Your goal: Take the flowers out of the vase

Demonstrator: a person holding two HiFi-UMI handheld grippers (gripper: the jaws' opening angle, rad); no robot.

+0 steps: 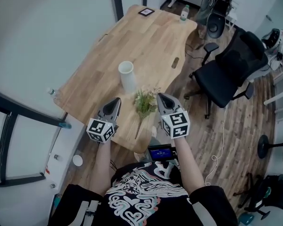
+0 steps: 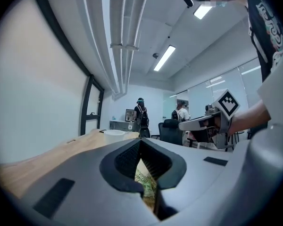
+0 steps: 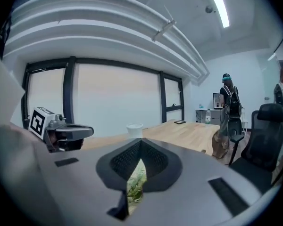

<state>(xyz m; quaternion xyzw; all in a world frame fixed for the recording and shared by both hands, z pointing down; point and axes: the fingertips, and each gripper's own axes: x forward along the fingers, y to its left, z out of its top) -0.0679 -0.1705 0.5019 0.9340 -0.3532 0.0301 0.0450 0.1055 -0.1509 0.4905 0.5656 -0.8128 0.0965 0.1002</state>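
A white vase (image 1: 126, 74) stands upright on the wooden table (image 1: 146, 41), with nothing in it. The bunch of green flowers (image 1: 145, 102) lies flat on the table just in front of the vase, its stem pointing toward the near edge. My left gripper (image 1: 117, 100) hovers left of the flowers, my right gripper (image 1: 159, 96) right of them. Both are shut and hold nothing. In the left gripper view the shut jaws meet at the left gripper (image 2: 140, 142), with the flowers (image 2: 146, 182) glimpsed below. The right gripper view shows the same: the right gripper (image 3: 141, 142) above the flowers (image 3: 136, 185).
A black office chair (image 1: 226, 69) stands right of the table. A water bottle (image 1: 184, 13) and a dark square tile (image 1: 146, 12) sit at the table's far end. Another bottle (image 1: 52, 93) stands at its left edge. People stand at the room's far side (image 2: 140, 117).
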